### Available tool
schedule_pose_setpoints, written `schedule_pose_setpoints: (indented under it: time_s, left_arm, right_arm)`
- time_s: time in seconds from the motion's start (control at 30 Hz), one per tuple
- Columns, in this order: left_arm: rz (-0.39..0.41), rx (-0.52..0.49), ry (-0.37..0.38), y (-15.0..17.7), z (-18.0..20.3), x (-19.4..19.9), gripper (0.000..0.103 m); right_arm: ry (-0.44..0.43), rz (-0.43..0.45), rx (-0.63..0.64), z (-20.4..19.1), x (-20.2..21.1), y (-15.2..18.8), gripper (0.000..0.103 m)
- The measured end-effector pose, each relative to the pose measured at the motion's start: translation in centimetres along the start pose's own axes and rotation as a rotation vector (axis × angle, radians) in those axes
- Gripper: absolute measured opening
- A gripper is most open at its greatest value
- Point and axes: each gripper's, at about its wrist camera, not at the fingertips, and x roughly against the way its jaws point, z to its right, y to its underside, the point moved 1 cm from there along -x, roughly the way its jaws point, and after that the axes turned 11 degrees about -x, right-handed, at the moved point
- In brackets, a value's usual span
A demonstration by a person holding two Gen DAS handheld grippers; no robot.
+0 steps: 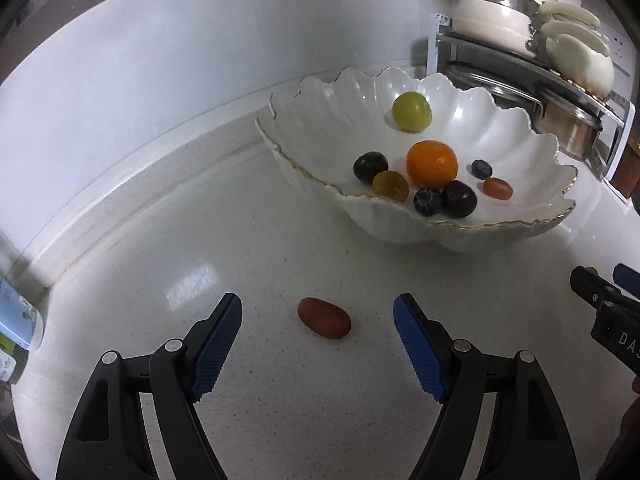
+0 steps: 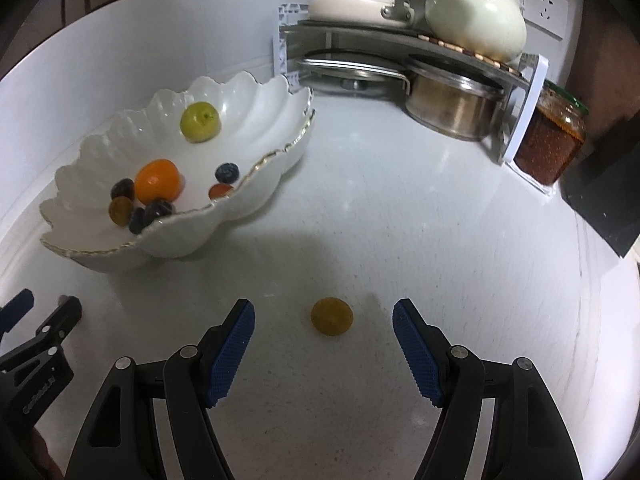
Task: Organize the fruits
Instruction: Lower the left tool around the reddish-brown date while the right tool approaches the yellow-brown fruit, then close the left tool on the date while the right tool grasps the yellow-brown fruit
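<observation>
Lying between each wide-apart tongs: red grape [image 1: 324,317] left [image 1: 318,322], yellow grape [image 2: 332,316] right [image 2: 324,322].

i've got my right gripper [image 2: 323,322] spread wide over the white counter [image 2: 400,220], a yellow-brown grape [image 2: 332,316] lying between the blue pads [image 2: 234,350], touching neither. the scalloped white bowl [image 2: 260,96] sits far left with fruit inside. my left gripper [image 2: 40,320] pokes in at left.
</observation>
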Motion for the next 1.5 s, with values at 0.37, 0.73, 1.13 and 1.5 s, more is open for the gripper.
schedule_pose_setpoints:
  time_s: [0.37, 0.73, 1.13, 1.5]
  left_arm:
    - [-0.029, 0.017, 0.052, 0.0, -0.2, -1.6, 0.071]
    - [-0.042, 0.027, 0.089, 0.0, -0.1, -2.1, 0.050]
    - [-0.055, 0.025, 0.073, -0.2, 0.0, -2.1, 0.033]
    - [-0.058, 0.014, 0.065, -0.1, 0.0, -2.0, 0.028]
  right_arm:
    - [0.009, -0.003, -0.024, -0.1, -0.7, 0.0, 0.072]
    - [0.011, -0.015, -0.028, -0.1, -1.2, 0.0, 0.056]
    - [-0.012, -0.025, -0.041, 0.0, -1.8, 0.0, 0.025]
    - [-0.033, -0.023, -0.040, -0.2, -1.5, -0.1, 0.025]
